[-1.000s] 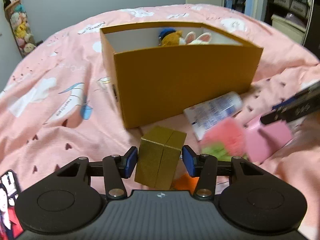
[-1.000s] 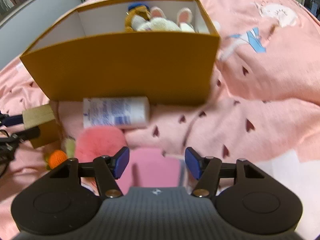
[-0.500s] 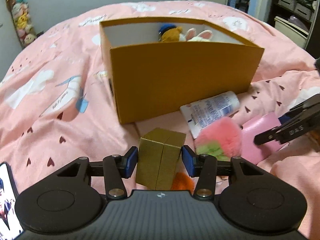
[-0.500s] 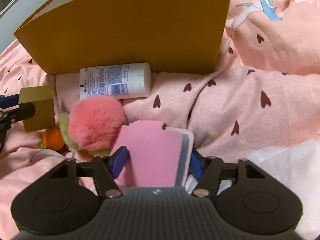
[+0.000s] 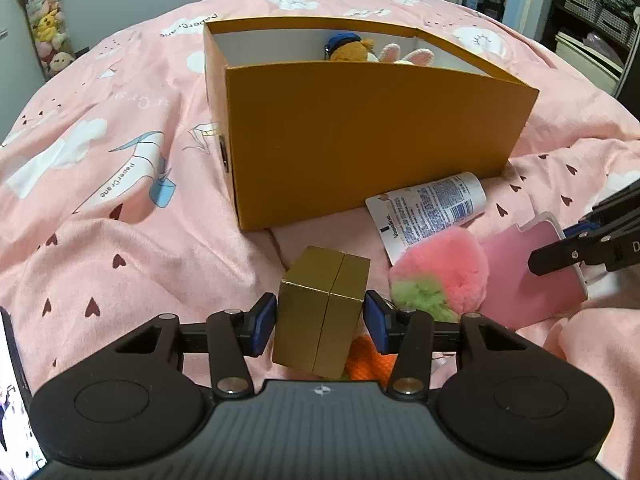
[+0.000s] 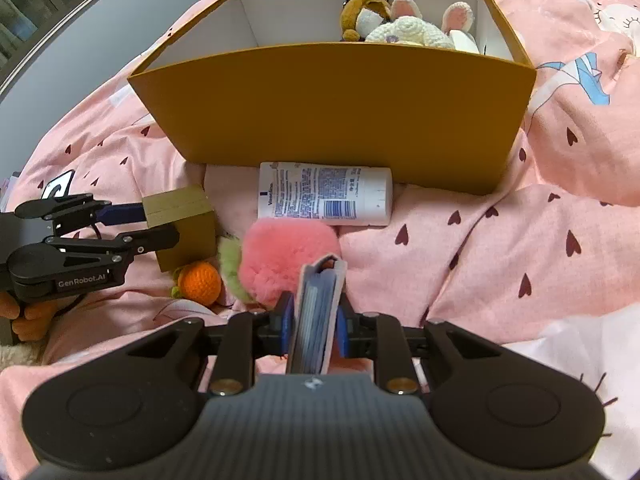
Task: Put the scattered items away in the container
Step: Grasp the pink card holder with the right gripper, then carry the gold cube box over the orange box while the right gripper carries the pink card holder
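Both tools have something between the pads. The right tool is closing its jaws on a pink card case, which stands on its edge between the blue pads; the left tool grasps a gold box by two opposite sides. The container, an orange box, stands on the bed beyond them, and two plush toys already lie in its far right corner. A white lotion bottle lies just against the container's near wall, with a pink pompom and a small orange knitted ball near it.

I judge that the step in hand is the pick-up. The next move calls for lifting each thing above the near wall before letting it go inside.

Only the right wrist view shows the inside of the container well, and the orange ball whole. The left wrist view shows the flat pink face of the case, which the right view sees only from its edge.
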Available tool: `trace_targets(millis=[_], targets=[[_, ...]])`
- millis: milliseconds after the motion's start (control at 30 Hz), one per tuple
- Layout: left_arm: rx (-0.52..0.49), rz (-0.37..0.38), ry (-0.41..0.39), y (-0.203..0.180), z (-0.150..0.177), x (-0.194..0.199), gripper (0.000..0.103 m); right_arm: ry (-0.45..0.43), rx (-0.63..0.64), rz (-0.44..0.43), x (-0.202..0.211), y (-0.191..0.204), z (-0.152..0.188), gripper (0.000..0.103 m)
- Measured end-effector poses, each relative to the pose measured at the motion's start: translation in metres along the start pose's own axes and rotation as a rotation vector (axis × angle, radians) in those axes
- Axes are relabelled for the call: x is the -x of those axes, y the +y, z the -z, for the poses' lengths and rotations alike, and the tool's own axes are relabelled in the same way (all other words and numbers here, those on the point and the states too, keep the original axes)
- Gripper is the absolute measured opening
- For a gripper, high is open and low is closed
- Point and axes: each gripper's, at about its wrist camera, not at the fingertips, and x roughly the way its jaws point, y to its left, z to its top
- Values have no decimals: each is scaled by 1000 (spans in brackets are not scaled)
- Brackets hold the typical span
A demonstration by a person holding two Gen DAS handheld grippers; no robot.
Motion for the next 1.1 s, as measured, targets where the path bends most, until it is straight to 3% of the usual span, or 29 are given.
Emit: trace_targets(millis=[400, 867, 967, 1100], targets=[[7, 31, -114, -5, -17, 34, 55, -107, 58, 10, 43, 3, -13, 18], [-13, 110, -327, -13, -64, 100, 54, -340, 158, -26, 126, 21, -60, 18], [-24, 106, -362, -10, -78, 109, 54, -381, 176, -30, 135, 23, -76, 18], [-49, 47, -404, -2, -104, 111, 54, -410, 158, -33, 134, 18, -102, 18]])
